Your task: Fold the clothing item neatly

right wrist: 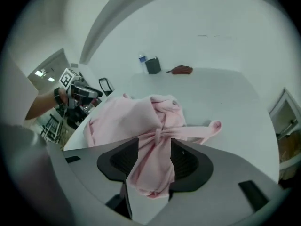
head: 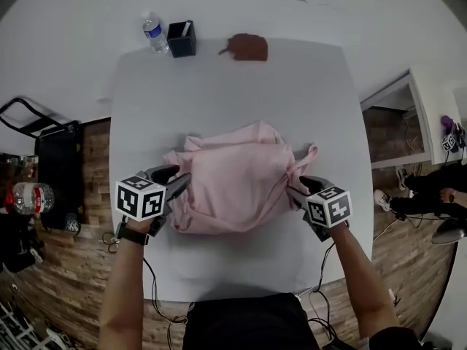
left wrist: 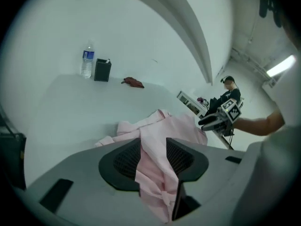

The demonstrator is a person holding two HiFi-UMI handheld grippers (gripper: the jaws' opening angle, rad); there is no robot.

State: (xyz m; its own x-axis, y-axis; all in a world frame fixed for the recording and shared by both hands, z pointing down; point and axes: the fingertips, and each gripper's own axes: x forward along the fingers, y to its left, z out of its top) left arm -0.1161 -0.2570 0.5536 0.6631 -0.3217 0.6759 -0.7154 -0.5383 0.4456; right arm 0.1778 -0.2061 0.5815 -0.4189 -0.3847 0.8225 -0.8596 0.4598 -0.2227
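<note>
pinching with both tools: my left gripper point(head: 176, 180) has its jaws closed on the left edge of the pink garment point(head: 235, 183), my right gripper point(head: 298, 189) on its right edge. the garment lies bunched on the white table point(head: 219, 86), toward my side.

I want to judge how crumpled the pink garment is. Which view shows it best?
The head view: the whole garment shows from above, held by the left gripper and right gripper. The left gripper view shows mainly the fold in its jaws; the right gripper view, a bunched end and strap.
</note>
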